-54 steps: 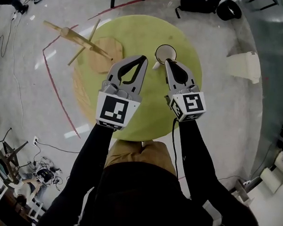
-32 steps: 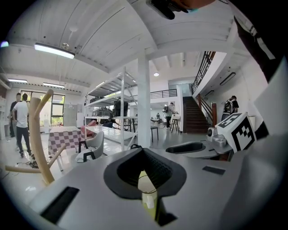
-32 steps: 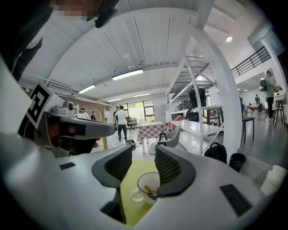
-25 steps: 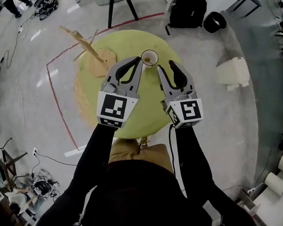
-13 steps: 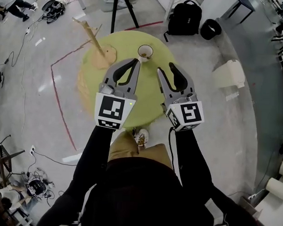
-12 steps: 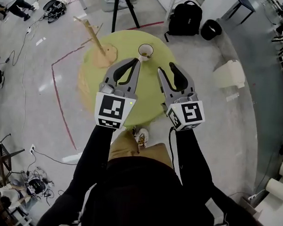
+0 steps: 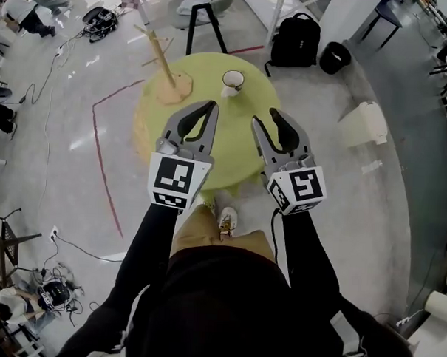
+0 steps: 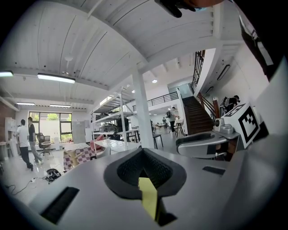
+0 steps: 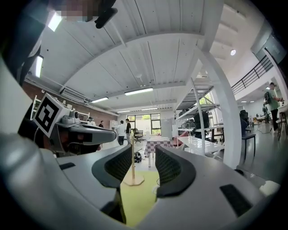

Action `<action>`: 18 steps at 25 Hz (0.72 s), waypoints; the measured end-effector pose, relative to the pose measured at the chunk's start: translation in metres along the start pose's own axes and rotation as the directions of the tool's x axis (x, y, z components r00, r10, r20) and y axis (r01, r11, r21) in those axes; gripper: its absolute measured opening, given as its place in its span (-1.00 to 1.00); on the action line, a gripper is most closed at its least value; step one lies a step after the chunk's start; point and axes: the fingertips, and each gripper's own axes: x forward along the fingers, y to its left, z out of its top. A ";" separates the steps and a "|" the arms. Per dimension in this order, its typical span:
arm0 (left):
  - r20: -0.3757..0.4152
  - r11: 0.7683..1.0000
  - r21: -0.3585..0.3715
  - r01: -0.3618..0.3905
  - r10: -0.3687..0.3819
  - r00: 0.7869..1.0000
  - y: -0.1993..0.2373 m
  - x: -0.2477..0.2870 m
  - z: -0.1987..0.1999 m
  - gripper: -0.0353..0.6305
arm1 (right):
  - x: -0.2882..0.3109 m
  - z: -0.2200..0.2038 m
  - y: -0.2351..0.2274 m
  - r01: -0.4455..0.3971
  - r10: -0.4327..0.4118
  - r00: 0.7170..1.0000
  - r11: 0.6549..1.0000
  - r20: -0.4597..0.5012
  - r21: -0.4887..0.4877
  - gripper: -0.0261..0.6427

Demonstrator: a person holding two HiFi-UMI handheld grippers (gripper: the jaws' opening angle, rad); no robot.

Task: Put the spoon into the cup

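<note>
A white cup [image 7: 233, 80] stands at the far side of the round yellow-green table [image 7: 232, 148]. A small white bit shows at its near-left side; I cannot make out the spoon. My left gripper [image 7: 210, 107] hovers over the table's middle, shut with nothing in it, and in the left gripper view [image 8: 143, 155] its pads meet. To its right, my right gripper [image 7: 267, 118] stands open and empty. In the right gripper view [image 9: 144, 161] the table shows through the gap. Both are well short of the cup.
A wooden stand [image 7: 172, 83] with slanted pegs sits at the table's far left, also seen as a wooden stand [image 9: 133, 173] between the right jaws. On the floor: a black backpack [image 7: 296, 37], a black bin [image 7: 334, 57], a white box [image 7: 363, 122], red tape [image 7: 98, 161].
The right gripper, which was right at the cup, has opened and drawn back. Both grippers and the head have pulled away, so the table looks smaller and farther off.
</note>
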 end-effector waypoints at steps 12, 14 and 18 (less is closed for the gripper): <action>0.051 1.000 0.027 0.004 -0.006 0.999 -0.001 -0.014 0.015 -0.85 | -0.001 0.026 0.014 0.031 -0.029 0.999 0.997 0.032 -0.066 -0.82; 0.061 1.000 0.031 -0.005 0.003 0.998 0.001 -0.016 0.019 -0.85 | -0.001 0.031 0.017 0.034 -0.031 0.999 0.996 0.036 -0.087 -0.84; 0.074 0.999 0.035 -0.001 -0.002 0.997 0.002 -0.019 0.021 -0.85 | -0.001 0.036 0.018 0.041 -0.036 0.998 0.995 0.051 -0.089 -0.84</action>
